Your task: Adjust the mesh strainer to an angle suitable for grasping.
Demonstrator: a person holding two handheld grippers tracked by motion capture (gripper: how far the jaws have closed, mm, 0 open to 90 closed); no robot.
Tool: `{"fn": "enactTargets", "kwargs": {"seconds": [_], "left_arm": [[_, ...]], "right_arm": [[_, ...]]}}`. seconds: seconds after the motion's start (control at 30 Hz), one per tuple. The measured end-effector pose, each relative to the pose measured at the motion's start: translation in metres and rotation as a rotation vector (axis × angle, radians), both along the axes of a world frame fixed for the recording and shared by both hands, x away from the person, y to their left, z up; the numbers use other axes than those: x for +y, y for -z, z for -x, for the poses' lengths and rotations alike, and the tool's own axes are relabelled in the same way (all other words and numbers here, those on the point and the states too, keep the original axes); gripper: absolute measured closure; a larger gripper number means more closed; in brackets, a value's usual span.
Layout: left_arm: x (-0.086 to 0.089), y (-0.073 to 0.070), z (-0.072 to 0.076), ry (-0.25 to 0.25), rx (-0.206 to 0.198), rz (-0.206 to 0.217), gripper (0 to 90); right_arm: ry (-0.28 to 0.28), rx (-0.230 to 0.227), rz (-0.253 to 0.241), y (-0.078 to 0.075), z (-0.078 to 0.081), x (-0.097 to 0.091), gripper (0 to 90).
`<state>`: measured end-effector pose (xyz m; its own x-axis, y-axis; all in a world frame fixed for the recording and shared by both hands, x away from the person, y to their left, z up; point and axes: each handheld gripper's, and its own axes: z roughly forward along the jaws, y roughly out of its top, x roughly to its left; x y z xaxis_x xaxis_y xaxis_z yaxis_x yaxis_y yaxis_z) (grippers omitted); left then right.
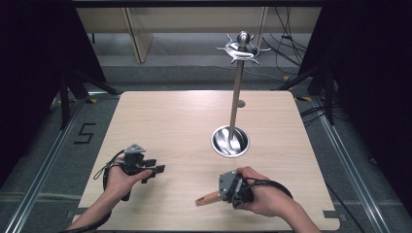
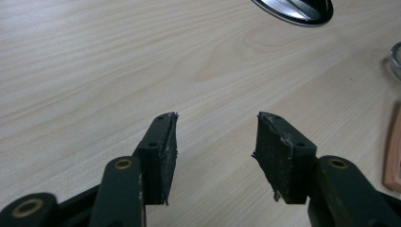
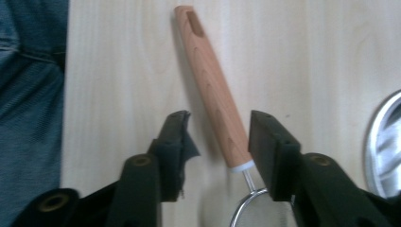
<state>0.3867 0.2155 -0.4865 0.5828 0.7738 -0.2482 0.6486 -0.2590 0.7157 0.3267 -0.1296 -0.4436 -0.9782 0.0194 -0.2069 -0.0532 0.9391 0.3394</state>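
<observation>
Two hand-held grippers low in frame: left hand-held gripper (image 2: 215, 142) wide, empty, idle over bare counter (image 1: 160, 121); right hand-held gripper (image 3: 218, 142) wide, straddling wooden handle (image 3: 213, 90), likely for grasping, lower centre.

I see a shiny bowl (image 1: 230, 141) on the wooden table (image 1: 170, 116). A tall pole (image 1: 236, 92) stands up from the bowl. A wooden handle (image 1: 206, 199) lies near the bowl.
</observation>
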Motion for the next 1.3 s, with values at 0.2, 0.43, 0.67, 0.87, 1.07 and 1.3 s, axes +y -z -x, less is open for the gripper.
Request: {"fn": "enactTargets", "kwargs": {"seconds": [0.2,0.43,0.67,0.87,1.07,1.3], "left_arm": [[0.001,-0.002,0.000,-0.022,-0.007,-0.002,44.6],[0.002,-0.003,0.000,-0.046,-0.007,-0.031,40.5],[0.003,-0.004,-0.001,-0.043,0.001,-0.066,35.7],[0.003,-0.002,-0.001,-0.056,0.001,-0.076,36.3],[0.002,-0.002,0.000,-0.062,0.000,-0.076,36.6],[0.001,-0.002,-0.001,-0.064,-0.001,-0.069,37.0]], "right_arm": [[0.142,0.081,0.036,0.004,0.000,-0.001,70.8],[0.263,0.166,0.007,0.000,-0.004,-0.008,83.4],[0.268,0.192,0.030,0.007,0.001,0.002,90.0],[0.275,0.247,0.063,0.015,0.000,0.016,90.0],[0.255,0.268,0.070,0.021,-0.002,0.027,90.0],[0.225,0.285,0.077,0.031,-0.005,0.044,90.0]]}}
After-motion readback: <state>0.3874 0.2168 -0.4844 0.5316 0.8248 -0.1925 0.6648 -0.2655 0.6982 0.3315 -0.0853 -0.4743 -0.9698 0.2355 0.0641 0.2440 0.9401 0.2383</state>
